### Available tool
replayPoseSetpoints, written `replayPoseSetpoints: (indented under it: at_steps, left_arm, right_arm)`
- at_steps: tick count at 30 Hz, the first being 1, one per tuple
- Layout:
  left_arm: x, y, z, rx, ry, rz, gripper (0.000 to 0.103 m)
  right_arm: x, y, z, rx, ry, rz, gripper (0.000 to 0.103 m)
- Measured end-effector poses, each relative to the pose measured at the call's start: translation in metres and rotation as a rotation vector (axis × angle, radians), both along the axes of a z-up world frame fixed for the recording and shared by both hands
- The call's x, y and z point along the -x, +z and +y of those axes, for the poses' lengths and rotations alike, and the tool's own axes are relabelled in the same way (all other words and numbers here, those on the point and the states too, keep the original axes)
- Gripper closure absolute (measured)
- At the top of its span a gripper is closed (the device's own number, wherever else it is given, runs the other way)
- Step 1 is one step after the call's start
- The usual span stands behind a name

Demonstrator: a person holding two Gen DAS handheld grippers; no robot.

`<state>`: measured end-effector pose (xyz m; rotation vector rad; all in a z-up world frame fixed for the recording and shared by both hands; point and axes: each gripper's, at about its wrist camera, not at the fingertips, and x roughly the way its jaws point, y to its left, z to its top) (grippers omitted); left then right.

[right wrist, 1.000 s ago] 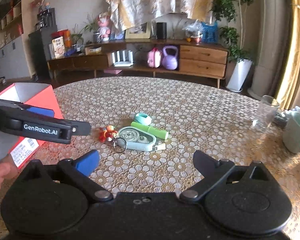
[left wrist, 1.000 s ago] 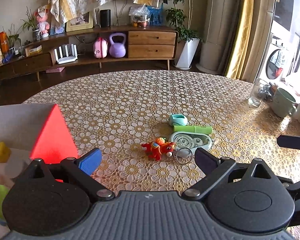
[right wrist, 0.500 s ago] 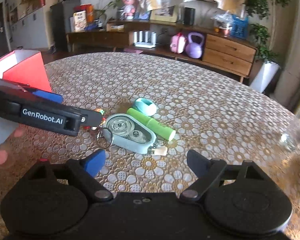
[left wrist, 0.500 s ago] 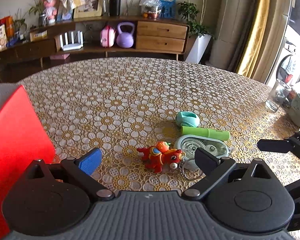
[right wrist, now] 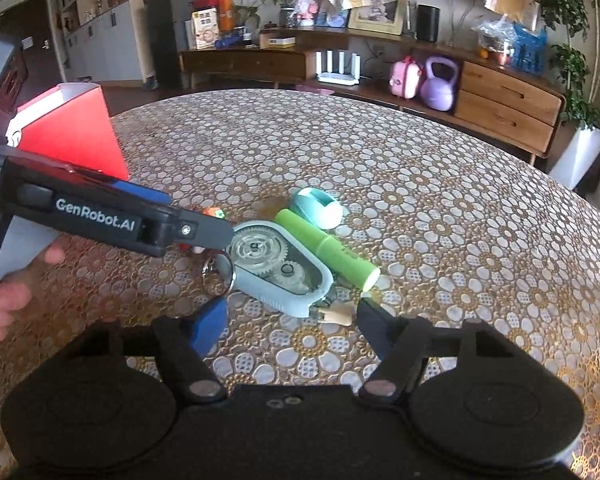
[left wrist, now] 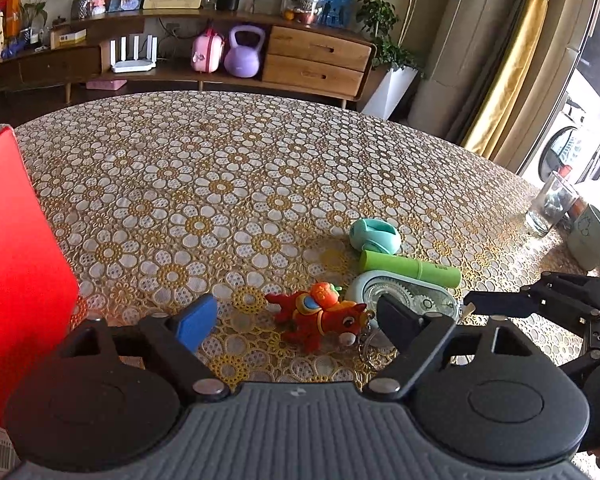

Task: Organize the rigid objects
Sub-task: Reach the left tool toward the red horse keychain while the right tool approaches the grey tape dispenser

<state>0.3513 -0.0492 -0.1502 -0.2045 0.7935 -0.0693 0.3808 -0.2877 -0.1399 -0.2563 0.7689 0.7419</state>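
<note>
A red toy horse keychain [left wrist: 320,316] lies on the flowered tablecloth between the fingers of my left gripper [left wrist: 296,320]. Its jaws are closing, and the blue pad [left wrist: 194,322] still stands apart from the horse's tail. Beside the horse lie a teal gear case [right wrist: 276,264], a green cylinder [right wrist: 328,248] and a teal ring [right wrist: 318,208]. My right gripper [right wrist: 290,322] hovers at the gear case's near end with its jaws closing and not touching the case. In the right wrist view the left gripper [right wrist: 120,220] hides most of the horse.
A red open box [left wrist: 16,260] stands at the table's left. A drinking glass [left wrist: 550,210] and a pale green mug [left wrist: 592,240] sit at the right edge. A person's hand [right wrist: 4,300] holds the left gripper. A wooden sideboard [left wrist: 316,60] lies beyond the table.
Both grippers have come down and closer to the pile of objects, and both pairs of jaws have narrowed. The red box has slid toward the left edge of the left wrist view.
</note>
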Motion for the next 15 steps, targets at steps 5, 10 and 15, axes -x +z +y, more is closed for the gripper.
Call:
replayPoseSetpoints:
  at_steps: [5,10,15]
  left_arm:
    - [-0.001,0.001,-0.003,0.023,-0.044,-0.005,0.045]
    - [0.0,0.001,-0.003,0.018,-0.058,-0.019,0.051]
    - [0.003,0.0,0.007,0.033,-0.041,-0.022,0.052]
  right_arm:
    - [0.001,0.001,0.001,0.007,0.016,-0.002,0.033]
    - [0.0,0.0,0.005,0.025,0.037,-0.021,0.034]
    - [-0.002,-0.001,0.007,0.015,0.033,-0.023,0.039]
